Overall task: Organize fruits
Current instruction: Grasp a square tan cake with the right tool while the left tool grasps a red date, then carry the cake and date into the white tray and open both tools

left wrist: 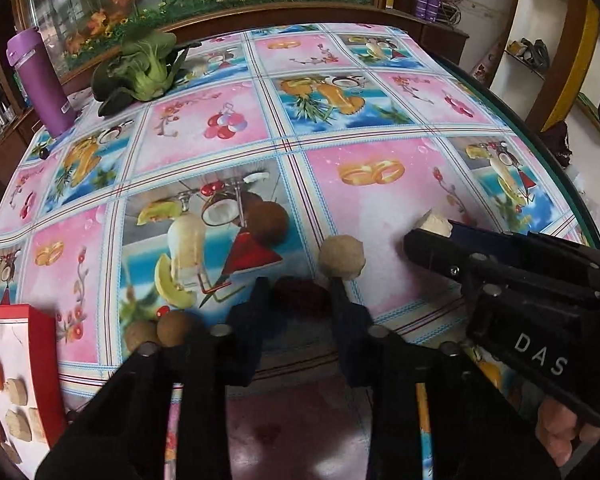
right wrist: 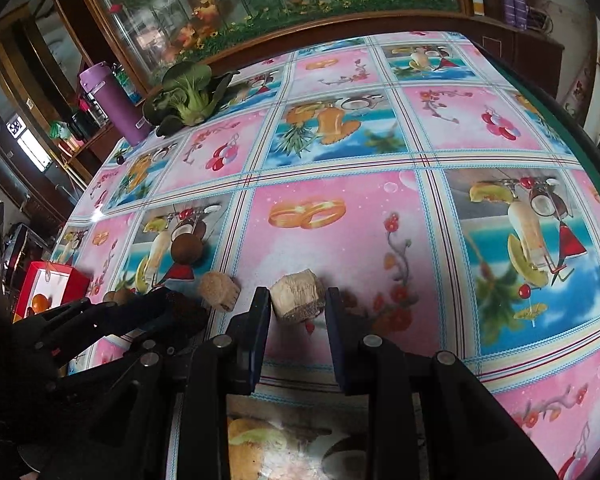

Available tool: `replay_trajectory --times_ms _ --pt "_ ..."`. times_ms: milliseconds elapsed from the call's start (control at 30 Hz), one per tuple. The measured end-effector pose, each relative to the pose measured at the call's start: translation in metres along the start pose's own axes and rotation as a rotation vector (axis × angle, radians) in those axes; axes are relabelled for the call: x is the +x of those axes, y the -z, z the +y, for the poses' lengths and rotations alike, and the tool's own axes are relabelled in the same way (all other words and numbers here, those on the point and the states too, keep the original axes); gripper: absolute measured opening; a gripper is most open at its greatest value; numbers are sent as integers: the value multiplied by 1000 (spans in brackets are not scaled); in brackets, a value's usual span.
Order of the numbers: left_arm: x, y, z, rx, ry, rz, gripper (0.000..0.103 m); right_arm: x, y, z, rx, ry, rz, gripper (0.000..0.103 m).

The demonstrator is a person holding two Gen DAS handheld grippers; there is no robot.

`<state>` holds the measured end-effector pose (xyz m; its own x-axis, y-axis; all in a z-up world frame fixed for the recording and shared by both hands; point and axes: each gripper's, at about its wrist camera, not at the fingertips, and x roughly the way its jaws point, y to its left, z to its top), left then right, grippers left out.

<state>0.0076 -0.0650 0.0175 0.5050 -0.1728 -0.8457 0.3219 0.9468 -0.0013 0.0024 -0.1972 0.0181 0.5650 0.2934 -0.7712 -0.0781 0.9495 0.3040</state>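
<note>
My left gripper (left wrist: 300,304) sits low on the fruit-print tablecloth, its fingers pressed to both sides of a dark red fruit (left wrist: 300,294). A beige chunk (left wrist: 342,258) lies just past its right finger. In the right wrist view, my right gripper (right wrist: 298,304) is shut on another beige, fibrous chunk (right wrist: 296,296) that rests at table level. Each gripper shows in the other's view: the right gripper (left wrist: 424,236) at the right, the left gripper (right wrist: 168,304) at the left. Two small brown round fruits (left wrist: 176,328) lie left of the left gripper.
A red box (left wrist: 40,340) at the near left holds an orange fruit and several beige and dark pieces. A bok choy (left wrist: 148,72) and a purple bottle (left wrist: 40,80) stand at the far left. The table's glass edge (left wrist: 540,136) curves along the right.
</note>
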Motion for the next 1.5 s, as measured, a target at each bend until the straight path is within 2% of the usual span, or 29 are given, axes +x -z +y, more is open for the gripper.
replay_trajectory --times_ms 200,333,433,667,767,1033,1233,1500 --pt "-10 10 8 -26 13 -15 30 0 0 0 6 -10 0 27" --pt "-39 26 15 -42 -3 -57 30 -4 0 2 4 -20 -30 27" --pt "-73 43 29 -76 -8 -110 30 -14 2 7 -18 -4 -94 27" --pt "-139 89 85 -150 -135 -210 30 -34 12 37 -31 -74 -165 27" --pt "-152 108 114 -197 -183 -216 30 -33 21 72 -49 -170 -126 26" --pt "-177 152 193 -347 -295 -238 31 -20 40 214 -286 -312 -43 26" --pt "-194 178 242 -442 -357 -258 31 -2 49 276 -384 -336 -3 26" --pt "-197 185 272 -481 -366 -244 31 18 58 325 -450 -354 71 26"
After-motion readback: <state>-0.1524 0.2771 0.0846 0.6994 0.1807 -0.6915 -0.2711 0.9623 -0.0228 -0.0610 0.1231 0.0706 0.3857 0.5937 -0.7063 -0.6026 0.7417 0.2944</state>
